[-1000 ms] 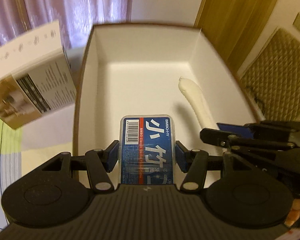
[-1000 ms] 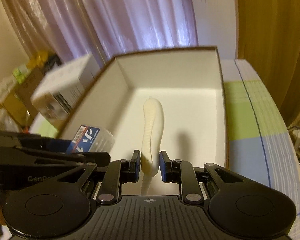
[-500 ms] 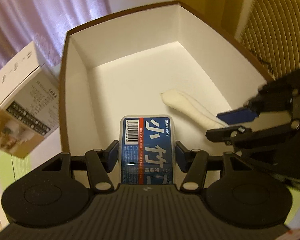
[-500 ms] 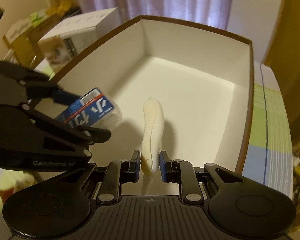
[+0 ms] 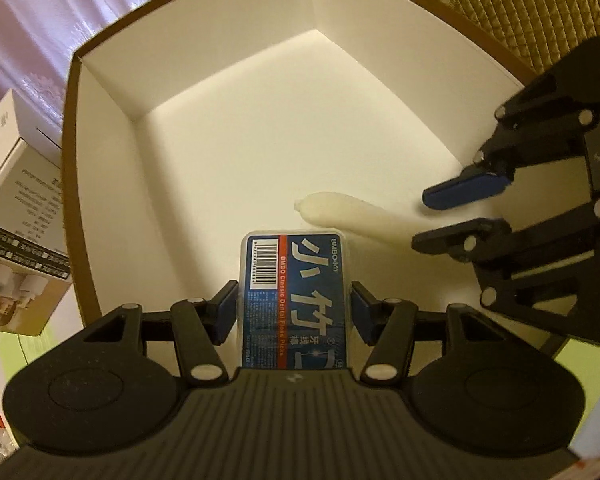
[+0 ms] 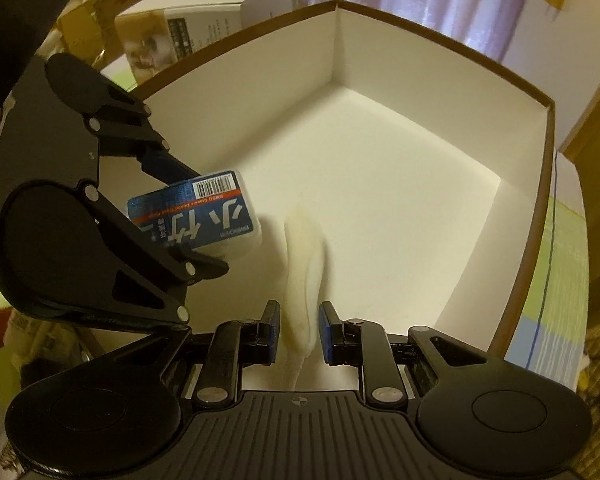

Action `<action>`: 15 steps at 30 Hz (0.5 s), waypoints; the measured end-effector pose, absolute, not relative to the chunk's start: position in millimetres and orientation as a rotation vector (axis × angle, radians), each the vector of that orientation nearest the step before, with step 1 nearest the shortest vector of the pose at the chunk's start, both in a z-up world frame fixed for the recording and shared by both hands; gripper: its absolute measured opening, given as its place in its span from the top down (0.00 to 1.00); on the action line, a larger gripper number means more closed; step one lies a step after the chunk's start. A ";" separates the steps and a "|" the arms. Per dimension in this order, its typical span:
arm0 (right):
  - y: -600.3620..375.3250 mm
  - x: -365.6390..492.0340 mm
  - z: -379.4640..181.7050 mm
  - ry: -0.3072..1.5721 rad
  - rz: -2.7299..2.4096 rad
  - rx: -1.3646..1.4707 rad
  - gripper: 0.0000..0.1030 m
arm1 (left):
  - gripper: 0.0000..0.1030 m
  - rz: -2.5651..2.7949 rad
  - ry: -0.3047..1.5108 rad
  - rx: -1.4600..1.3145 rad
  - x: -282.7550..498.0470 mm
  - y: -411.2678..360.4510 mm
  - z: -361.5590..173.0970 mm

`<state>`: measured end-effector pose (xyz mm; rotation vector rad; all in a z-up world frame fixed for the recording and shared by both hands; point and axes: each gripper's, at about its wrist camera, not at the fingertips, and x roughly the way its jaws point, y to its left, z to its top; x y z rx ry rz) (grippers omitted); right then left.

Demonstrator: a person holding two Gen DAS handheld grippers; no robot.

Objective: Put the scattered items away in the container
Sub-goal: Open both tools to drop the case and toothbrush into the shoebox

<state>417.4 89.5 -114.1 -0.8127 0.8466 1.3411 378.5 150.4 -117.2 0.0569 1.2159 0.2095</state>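
Note:
A big box [image 5: 71, 168] with white inside walls [image 6: 536, 240] and a brown rim fills both views. My left gripper [image 5: 292, 312] is shut on a blue dental floss pick box [image 5: 296, 292], held over the near left part of the big box's floor. From the right wrist the floss box [image 6: 204, 216] and left gripper [image 6: 204, 224] show at the left. My right gripper [image 6: 300, 332] is shut on the near end of a long cream-white soft piece [image 6: 304, 248], which looks blurred. In the left wrist view the soft piece [image 5: 348, 216] stretches from the right gripper [image 5: 420, 219] across the floor.
A white product carton [image 5: 16, 216] stands just outside the big box's left wall, also seen from the right wrist as the carton [image 6: 196, 12]. A green and white checked cloth [image 6: 556, 280] lies under the box. Purple curtains hang behind. A quilted tan surface [image 5: 540, 8] is at the right.
Both grippers have moved forward and down over the big box, tilting towards its floor and coming closer together. Each still holds its item. The soft piece now looks blurred.

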 end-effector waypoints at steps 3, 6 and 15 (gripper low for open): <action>90.4 416.4 -114.0 0.825 1.336 -0.856 0.79 | 0.36 0.205 1.240 0.085 377.3 149.5 -118.3; 89.8 415.2 -108.6 0.806 1.351 -0.851 0.61 | 0.33 0.183 1.246 0.095 374.6 147.9 -117.0; 88.3 413.0 -96.1 0.747 1.368 -0.870 0.49 | 0.33 0.190 1.258 0.120 369.3 148.7 -113.5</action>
